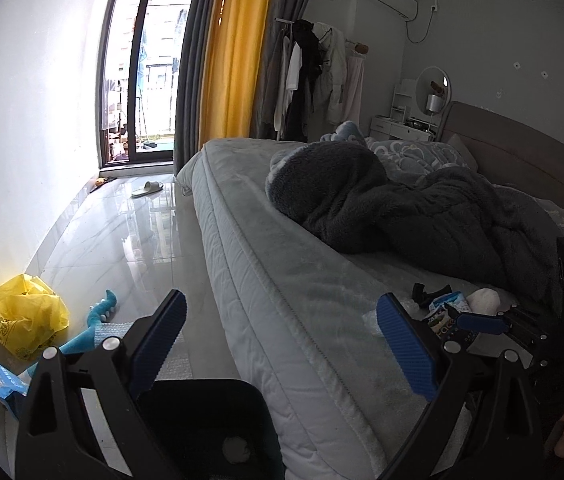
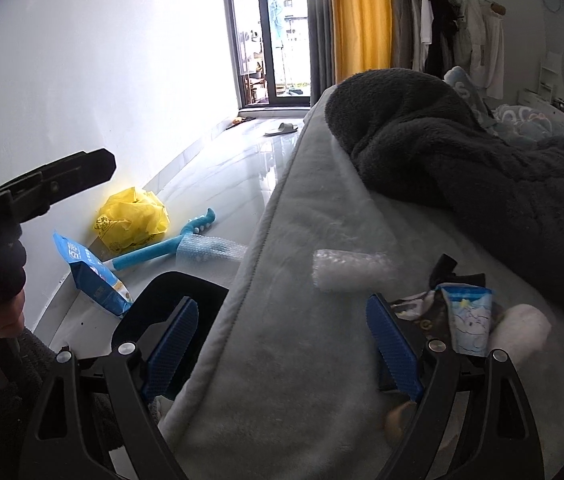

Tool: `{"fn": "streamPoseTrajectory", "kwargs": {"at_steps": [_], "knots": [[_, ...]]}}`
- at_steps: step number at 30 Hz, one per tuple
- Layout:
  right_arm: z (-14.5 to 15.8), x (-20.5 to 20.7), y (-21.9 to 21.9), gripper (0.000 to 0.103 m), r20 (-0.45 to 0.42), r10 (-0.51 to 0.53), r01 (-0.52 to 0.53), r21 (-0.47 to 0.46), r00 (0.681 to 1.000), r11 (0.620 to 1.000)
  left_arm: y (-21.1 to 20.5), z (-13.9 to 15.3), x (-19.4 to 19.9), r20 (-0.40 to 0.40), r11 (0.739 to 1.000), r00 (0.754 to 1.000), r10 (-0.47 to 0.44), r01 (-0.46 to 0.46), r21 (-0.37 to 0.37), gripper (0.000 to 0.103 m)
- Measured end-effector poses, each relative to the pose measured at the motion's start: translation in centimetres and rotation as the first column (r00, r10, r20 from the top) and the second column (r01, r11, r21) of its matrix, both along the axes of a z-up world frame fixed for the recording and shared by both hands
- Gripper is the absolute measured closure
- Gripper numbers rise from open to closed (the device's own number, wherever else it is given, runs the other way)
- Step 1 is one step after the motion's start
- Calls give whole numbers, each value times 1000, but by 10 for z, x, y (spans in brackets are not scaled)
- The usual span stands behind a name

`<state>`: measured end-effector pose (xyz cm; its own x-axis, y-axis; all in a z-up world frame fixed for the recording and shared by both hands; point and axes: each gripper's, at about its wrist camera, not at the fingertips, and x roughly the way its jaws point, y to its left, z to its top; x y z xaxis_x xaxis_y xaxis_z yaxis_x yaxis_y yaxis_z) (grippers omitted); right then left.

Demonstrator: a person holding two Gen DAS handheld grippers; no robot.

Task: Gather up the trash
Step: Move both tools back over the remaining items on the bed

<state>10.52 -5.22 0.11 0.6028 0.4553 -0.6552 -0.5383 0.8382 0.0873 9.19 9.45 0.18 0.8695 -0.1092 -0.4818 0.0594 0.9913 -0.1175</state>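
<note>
Trash lies on the grey bed [image 2: 282, 352]: a bubble-wrap roll [image 2: 352, 270], a light blue printed wrapper [image 2: 468, 314], a dark wrapper [image 2: 426, 304] and a white wad [image 2: 522, 330]. On the floor by the wall lie a yellow plastic bag [image 1: 28, 316], a blue pouch [image 2: 90, 276] and a bubble-wrap sheet [image 2: 210, 252]. A black bin [image 1: 202, 420] stands beside the bed with a crumpled wad [image 1: 236, 450] inside. My left gripper [image 1: 282, 340] is open over the bed edge and bin. My right gripper [image 2: 282, 340] is open, empty, just left of the wrappers; it shows in the left wrist view [image 1: 478, 322].
A teal toy stick [image 2: 170, 242] lies on the glossy floor. A dark fleece blanket [image 1: 422, 208] is heaped on the bed. A slipper [image 1: 147, 189] lies near the balcony door. A clothes rack [image 1: 314, 80] and dressing table [image 1: 406, 124] stand at the far end.
</note>
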Motion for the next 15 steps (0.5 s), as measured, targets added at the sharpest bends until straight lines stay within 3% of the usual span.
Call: {"fn": "streamPoseTrajectory", "kwargs": {"at_steps": [15], "knots": [[-21, -4, -73, 16, -30, -42, 42, 1, 999, 999, -64, -22, 26, -67, 992, 990, -124, 121, -43, 6]]}}
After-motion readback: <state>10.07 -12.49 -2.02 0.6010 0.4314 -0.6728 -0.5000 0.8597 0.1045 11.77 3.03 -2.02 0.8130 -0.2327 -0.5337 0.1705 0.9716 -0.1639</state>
